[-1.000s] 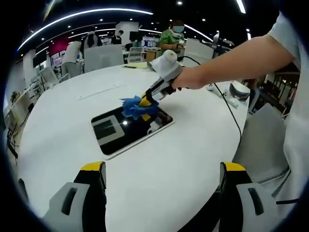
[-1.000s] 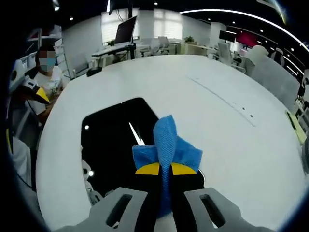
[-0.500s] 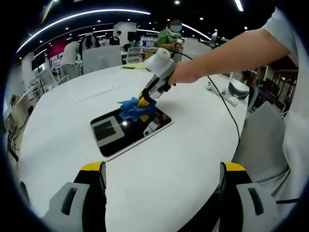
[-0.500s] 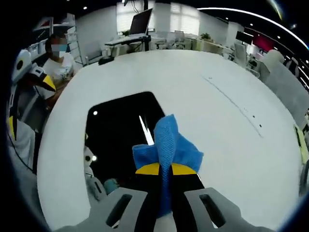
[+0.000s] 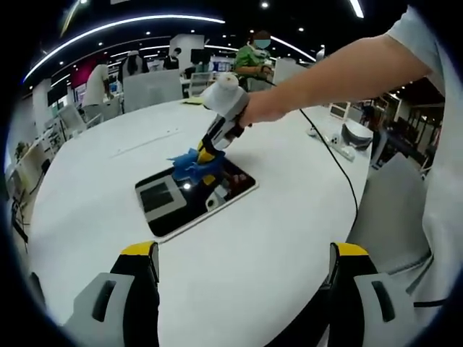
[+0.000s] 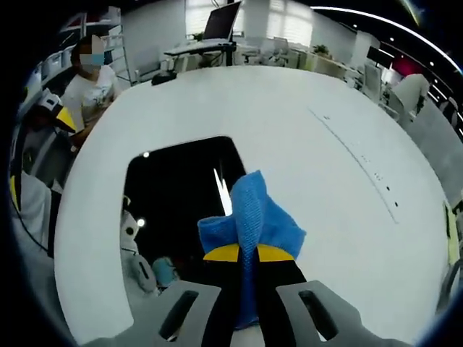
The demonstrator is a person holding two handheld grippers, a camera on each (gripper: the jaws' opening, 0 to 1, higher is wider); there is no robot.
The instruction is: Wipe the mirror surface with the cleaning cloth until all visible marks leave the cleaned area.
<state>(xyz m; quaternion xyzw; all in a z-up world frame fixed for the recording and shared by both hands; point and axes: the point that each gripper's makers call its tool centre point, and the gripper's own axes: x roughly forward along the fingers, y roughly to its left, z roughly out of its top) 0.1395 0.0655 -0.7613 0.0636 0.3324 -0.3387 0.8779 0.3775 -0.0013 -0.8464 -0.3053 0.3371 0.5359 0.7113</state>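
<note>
A dark rectangular mirror with a white rim lies flat on the round white table. My right gripper is shut on a blue cleaning cloth, and the cloth presses on the mirror's far edge. In the left gripper view the right gripper comes in from the right in a person's hand, with the blue cloth on the mirror. My left gripper hangs open above the table's near side, well short of the mirror, its jaws wide apart with nothing between them.
A cable and small grey items lie on the table's right side. Chairs and people stand beyond the far edge. A seated person is at the left in the right gripper view. Bare table surrounds the mirror.
The right gripper has slid the cloth leftward across the mirror's far part in the left gripper view. The left gripper has stayed put and open.
</note>
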